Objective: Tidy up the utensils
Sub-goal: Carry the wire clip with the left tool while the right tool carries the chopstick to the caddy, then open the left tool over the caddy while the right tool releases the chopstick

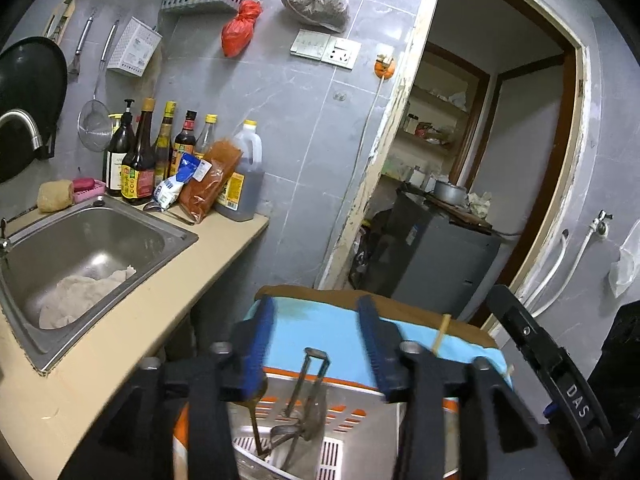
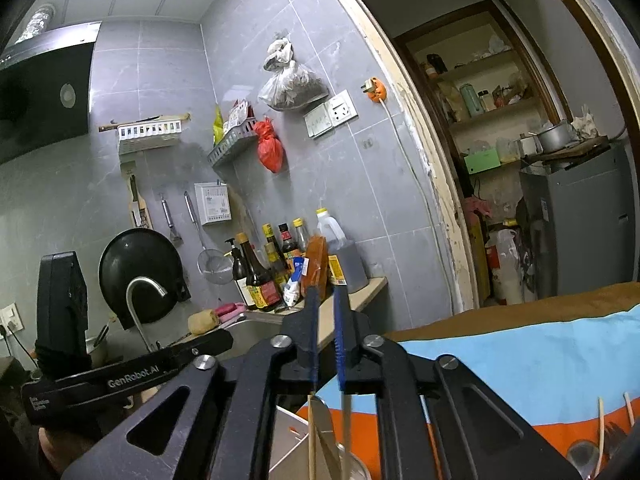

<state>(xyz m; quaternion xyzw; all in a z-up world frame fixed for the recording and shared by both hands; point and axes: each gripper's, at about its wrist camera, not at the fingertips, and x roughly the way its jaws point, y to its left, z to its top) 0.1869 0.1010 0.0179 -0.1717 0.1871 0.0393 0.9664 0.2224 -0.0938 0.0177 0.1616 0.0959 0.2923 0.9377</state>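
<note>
My left gripper (image 1: 318, 312) is open and empty, held above a slotted white and orange utensil basket (image 1: 332, 450) that holds metal utensils (image 1: 308, 400), among them tongs and a spoon. A chopstick (image 1: 441, 336) lies on the blue and orange cloth (image 1: 328, 332) just right of it. My right gripper (image 2: 325, 300) has its jaws nearly closed with a narrow gap and nothing between the tips. Below it, behind the fingers, a knife (image 2: 323, 428) and chopsticks (image 2: 311, 440) stand in a container. More utensils (image 2: 608, 436) lie on the cloth (image 2: 540, 356) at lower right.
A steel sink (image 1: 100, 240) with a rag sits in the beige counter (image 1: 132, 328) at left, with sauce bottles (image 1: 168, 156) behind it. A tiled wall with hanging tools and a wok (image 2: 140, 272) lies beyond. A doorway (image 1: 480, 160) with a grey appliance (image 1: 436, 256) opens at right.
</note>
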